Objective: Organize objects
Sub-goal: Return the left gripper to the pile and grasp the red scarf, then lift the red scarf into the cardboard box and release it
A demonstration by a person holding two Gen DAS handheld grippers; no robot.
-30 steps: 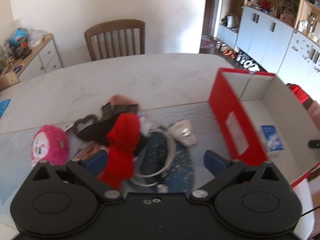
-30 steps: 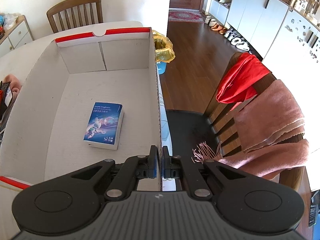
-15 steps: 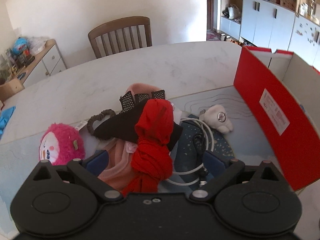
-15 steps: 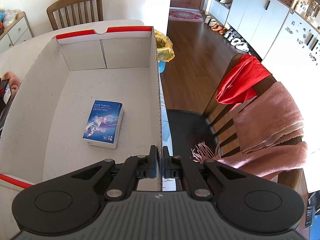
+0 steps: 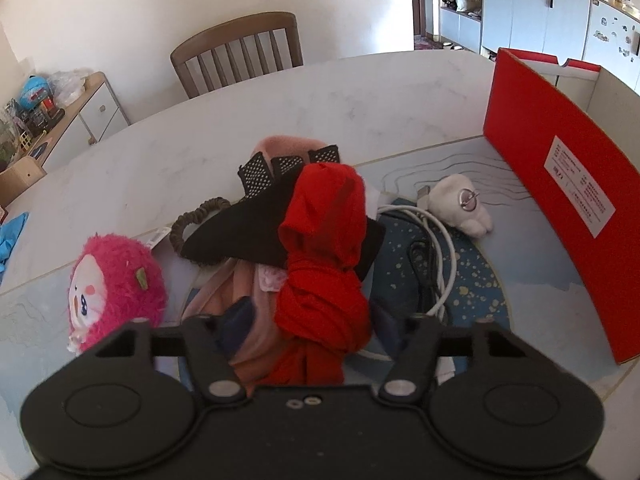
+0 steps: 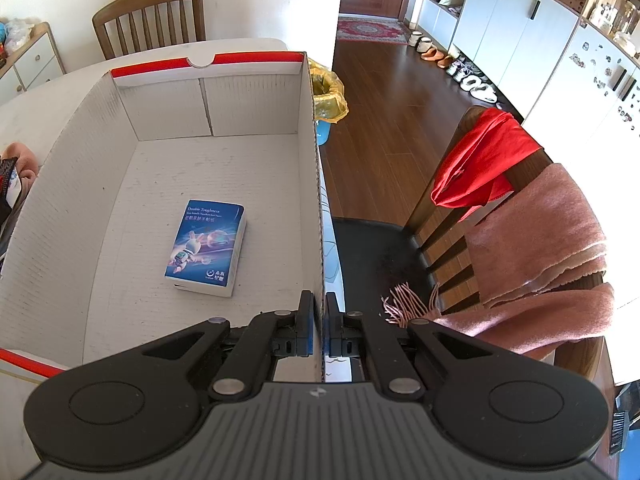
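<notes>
In the left wrist view a heap lies on the table: a red cloth (image 5: 324,240) on top, a black mesh-edged piece (image 5: 256,220), a pink garment (image 5: 236,300), a white cable (image 5: 440,240), a white plush (image 5: 460,204) and a pink plush (image 5: 112,280). My left gripper (image 5: 306,328) is open, its fingers either side of the red cloth and pink garment. My right gripper (image 6: 320,316) is shut on the right wall of the red-and-white cardboard box (image 6: 312,184). A blue tissue pack (image 6: 206,246) lies inside the box.
The box's red outer wall (image 5: 560,184) stands right of the heap. A wooden chair (image 5: 240,52) is behind the table. Another chair draped with a red cloth and a pink scarf (image 6: 540,248) stands right of the box. A bin with a yellow bag (image 6: 328,92) is beyond.
My left gripper has swung left away from the box and dropped onto the heap, its fingers narrowing around the red cloth. My right gripper has kept its hold on the box wall.
</notes>
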